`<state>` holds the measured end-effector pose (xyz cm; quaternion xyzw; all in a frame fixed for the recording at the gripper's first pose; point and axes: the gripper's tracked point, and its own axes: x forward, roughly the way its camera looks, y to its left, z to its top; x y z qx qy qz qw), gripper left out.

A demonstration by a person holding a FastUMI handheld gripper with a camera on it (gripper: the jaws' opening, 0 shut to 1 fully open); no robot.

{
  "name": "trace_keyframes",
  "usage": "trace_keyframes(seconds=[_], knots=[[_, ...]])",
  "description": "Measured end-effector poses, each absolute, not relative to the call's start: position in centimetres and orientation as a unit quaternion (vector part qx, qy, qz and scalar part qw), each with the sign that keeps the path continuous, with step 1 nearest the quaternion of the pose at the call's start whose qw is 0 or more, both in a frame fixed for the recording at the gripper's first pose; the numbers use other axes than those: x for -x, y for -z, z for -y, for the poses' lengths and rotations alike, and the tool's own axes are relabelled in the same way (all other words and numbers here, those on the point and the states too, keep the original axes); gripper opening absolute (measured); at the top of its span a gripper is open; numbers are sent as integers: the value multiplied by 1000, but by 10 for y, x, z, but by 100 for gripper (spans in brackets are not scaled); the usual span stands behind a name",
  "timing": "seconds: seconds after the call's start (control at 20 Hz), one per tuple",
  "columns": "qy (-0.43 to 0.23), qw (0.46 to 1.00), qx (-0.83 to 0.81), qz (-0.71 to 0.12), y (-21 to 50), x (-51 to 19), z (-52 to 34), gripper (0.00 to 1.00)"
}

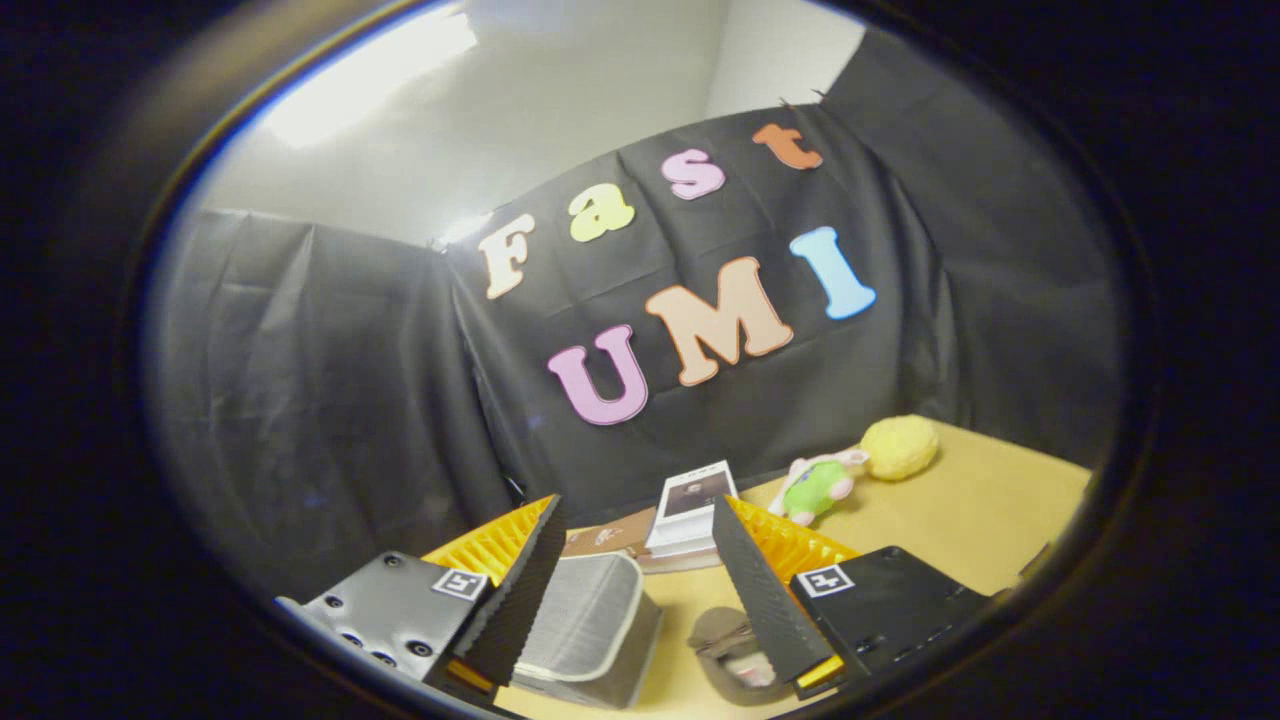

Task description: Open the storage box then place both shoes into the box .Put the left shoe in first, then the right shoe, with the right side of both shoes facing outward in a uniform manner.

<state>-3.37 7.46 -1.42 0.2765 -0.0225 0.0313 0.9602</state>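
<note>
The tongs [640,540] are held raised and tilted above the counter [960,520], with the two fingers standing apart and nothing clamped or touched between them. The posture reads as a carrying or approach attitude rather than a grasp, since the tips point over the objects and toward the booth wall. Below and between the fingers, close against the left finger, lies a grey mesh shoe [590,625] with a pale rim, its opening turned upward; which foot it belongs to cannot be determined here. Close against the right finger lies a second shoe [735,650], darker and partly hidden, so its orientation is unclear. Just ahead of the fingertips sits a brown cardboard box [610,537] carrying a stack of white booklets [690,515]; whether this is the storage box the task names cannot be confirmed, and no opened lid is discernible. Beyond the right finger, well apart from the shoes, a green and pink plush toy [820,487] lies touching a yellow fuzzy ball [900,447]; both appear to be bystanders to the task. Judgement: both shoes remain on the counter, so no loading has been achieved. The spread of the fingers suits a descent onto the nearer shoe, but the box condition needs settling first.
</note>
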Motion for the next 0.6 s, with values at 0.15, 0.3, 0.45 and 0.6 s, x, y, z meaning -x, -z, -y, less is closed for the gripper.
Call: trace_keyframes(seconds=[0.15, 0.3, 0.45, 0.6], knots=[[-14, 932, -363, 10, 36, 35, -83, 100], [6, 874, -486, 16, 51, 34, -84, 100], [44, 811, -583, 19, 80, 45, -85, 99], [78, 755, -651, 18, 102, 47, -98, 99]])
